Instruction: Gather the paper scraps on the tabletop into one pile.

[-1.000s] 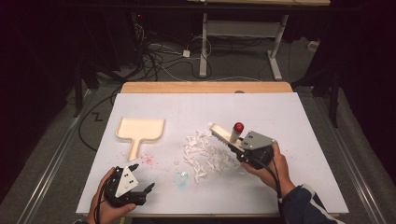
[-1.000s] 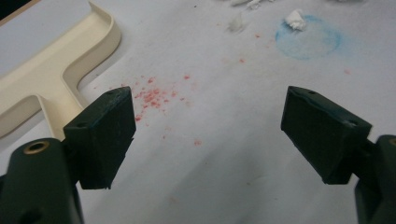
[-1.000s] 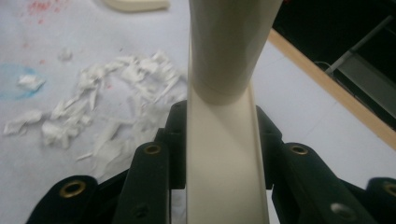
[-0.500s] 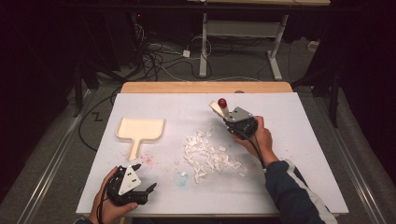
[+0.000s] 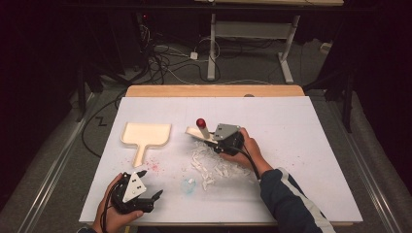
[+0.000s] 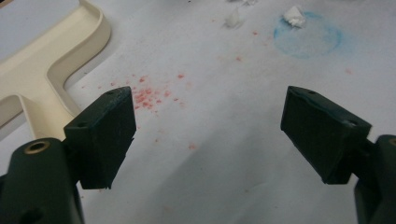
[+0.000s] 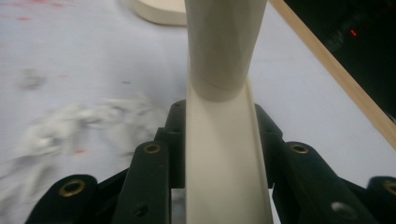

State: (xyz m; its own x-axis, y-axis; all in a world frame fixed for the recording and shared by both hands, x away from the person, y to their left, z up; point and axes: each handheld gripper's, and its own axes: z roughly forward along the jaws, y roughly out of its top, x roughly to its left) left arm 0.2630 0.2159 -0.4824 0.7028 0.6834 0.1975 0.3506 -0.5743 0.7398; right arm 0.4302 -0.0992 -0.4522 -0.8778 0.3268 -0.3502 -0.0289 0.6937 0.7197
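Observation:
A cream dustpan (image 5: 145, 135) lies flat at the table's left middle, and its handle and corner show in the left gripper view (image 6: 42, 88). A heap of white paper shreds (image 5: 214, 162) sits at the table's centre, seen blurred in the right gripper view (image 7: 79, 126). My right gripper (image 5: 214, 140) is at the heap's far edge, shut on a cream hand tool (image 5: 195, 131) with a red knob (image 5: 200, 121). The tool's cream handle (image 7: 224, 154) runs between the jaws of my right gripper (image 7: 219, 121). My left gripper (image 5: 149, 183) rests open near the front left edge, with bare table between its fingers (image 6: 210, 130).
A faint blue ring stain (image 5: 188, 186) with a shred on it (image 6: 294, 16) lies in front of the heap. Red specks (image 6: 152, 93) dot the sheet below the dustpan handle. A wooden edge (image 5: 214, 91) bounds the table's far side, with cables and a desk frame beyond.
My right gripper swung the red-knobbed tool out to the far side, then brought it left and nearer, down to the heap's far edge. The left gripper has barely shifted.

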